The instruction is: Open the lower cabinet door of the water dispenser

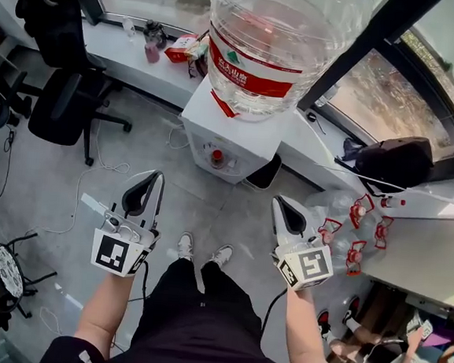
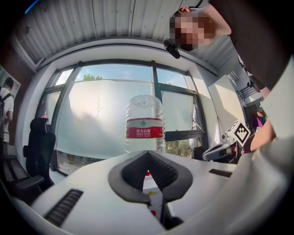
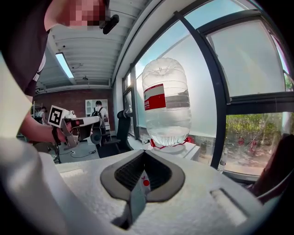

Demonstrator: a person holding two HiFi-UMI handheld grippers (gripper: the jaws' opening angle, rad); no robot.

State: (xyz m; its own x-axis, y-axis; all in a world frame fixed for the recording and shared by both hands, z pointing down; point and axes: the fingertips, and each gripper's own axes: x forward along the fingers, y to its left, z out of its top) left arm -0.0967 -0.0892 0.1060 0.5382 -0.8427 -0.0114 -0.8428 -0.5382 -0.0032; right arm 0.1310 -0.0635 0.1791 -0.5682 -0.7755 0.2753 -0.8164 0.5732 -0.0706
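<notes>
The white water dispenser stands by the window with a large clear bottle upside down on top. From above only its top and upper front with a red tap show; the lower cabinet door is hidden. My left gripper and right gripper hover side by side over the floor, a short way in front of it and apart from it. Both are shut with nothing held. In the left gripper view the shut gripper points at the bottle. The right gripper sees the bottle slightly to its right.
Black office chairs stand at the left with cables across the floor. A black bin sits right of the dispenser. Several empty bottles with red handles lie at the right beside a desk. The person's feet are just behind the grippers.
</notes>
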